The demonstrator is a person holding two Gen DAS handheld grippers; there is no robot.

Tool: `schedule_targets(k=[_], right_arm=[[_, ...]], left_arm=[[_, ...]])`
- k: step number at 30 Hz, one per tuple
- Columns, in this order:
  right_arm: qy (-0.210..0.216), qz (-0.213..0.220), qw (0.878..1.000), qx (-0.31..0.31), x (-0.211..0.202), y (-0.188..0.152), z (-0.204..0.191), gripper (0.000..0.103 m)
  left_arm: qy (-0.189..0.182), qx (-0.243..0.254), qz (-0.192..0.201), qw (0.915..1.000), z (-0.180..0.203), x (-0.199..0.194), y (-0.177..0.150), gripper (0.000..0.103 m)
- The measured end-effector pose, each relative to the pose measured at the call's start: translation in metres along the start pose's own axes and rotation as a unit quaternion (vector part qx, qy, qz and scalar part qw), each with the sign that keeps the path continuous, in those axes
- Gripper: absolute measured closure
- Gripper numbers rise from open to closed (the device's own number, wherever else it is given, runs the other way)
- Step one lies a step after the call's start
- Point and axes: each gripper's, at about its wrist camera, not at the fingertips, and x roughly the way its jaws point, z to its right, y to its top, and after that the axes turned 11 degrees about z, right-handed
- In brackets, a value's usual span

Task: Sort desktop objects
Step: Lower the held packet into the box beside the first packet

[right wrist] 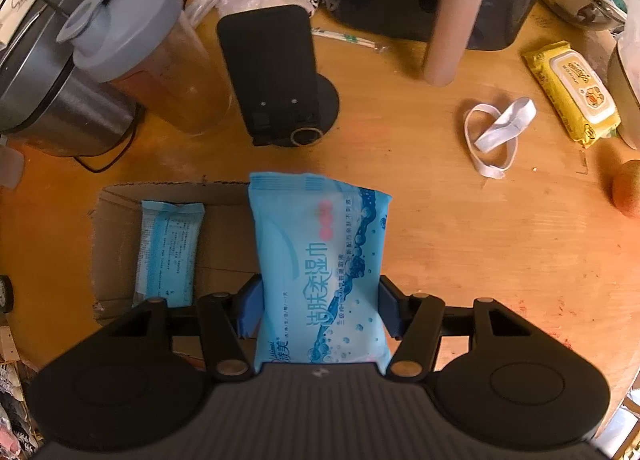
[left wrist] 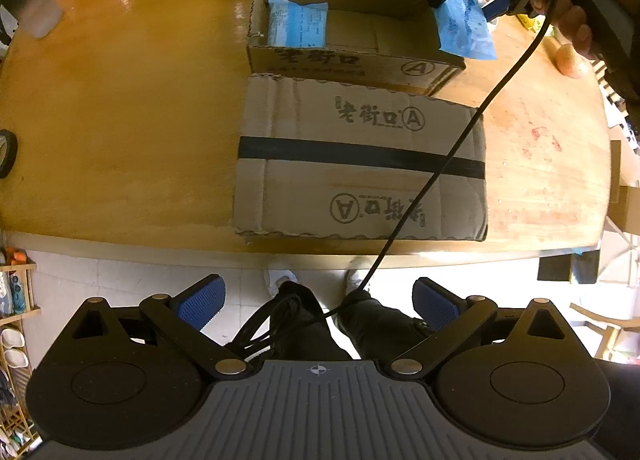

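wooden table [right wrist: 460, 244]: cluttered; tiled floor below its edge. ahead of the right gripper [right wrist: 320, 310]: jug [right wrist: 160, 72], yellow wipes [right wrist: 572, 90]. open box [left wrist: 352, 36]: one blue pack [left wrist: 298, 22] inside. right gripper's pads clamped on a blue wipes pack [right wrist: 320, 260] above the box's rim. left gripper [left wrist: 320, 302]: fingers apart, empty, a closed box [left wrist: 360, 160] ahead.

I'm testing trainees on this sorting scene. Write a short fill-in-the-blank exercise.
1. The right tongs are shut on a blue ____ pack.
2. The open cardboard box already holds ____ blue pack.
3. The left tongs are ____ and hold nothing.
4. The wipes pack by the white band is ____.

Missing: wipes; one; open; yellow
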Motion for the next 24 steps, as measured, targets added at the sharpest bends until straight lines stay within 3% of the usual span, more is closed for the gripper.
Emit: schedule_targets(k=[24], right_arm=[[0.011,-0.009,1.000,-0.004,0.015,-0.003,-0.043,0.042]], left_arm=[[0.000,-0.007,-0.007,0.9999,-0.022,-0.001,-0.001,0.000]])
